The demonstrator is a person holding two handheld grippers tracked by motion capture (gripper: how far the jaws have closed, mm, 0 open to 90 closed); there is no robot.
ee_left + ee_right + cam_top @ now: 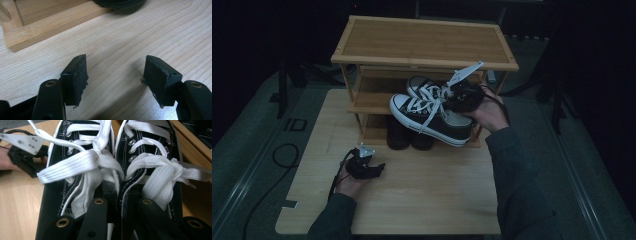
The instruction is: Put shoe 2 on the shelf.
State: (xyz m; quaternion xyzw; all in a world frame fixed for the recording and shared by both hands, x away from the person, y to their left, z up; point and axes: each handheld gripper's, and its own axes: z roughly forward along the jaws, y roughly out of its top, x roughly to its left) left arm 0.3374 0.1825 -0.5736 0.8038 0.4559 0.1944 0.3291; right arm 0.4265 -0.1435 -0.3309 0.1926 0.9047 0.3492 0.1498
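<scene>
A pair of black sneakers [428,113] with white toe caps and white laces hangs in the air in front of the wooden shoe rack [422,40], toes pointing left. My right gripper [464,97] is shut on them. In the right gripper view one jaw reaches into each shoe, and the right gripper [120,195] pinches their adjoining inner walls together under the tied laces [82,162]. My left gripper [374,170] rests low over the table at the front left. It [116,65] stands open with bare wood between its pads.
Dark shoes [409,137] stand on the rack's lowest shelf, just behind the held pair. The rack's base rail [50,22] lies ahead of the left gripper. The light wooden table [427,200] reaches to a front edge near the person's sleeves. A cable [279,155] trails off the left.
</scene>
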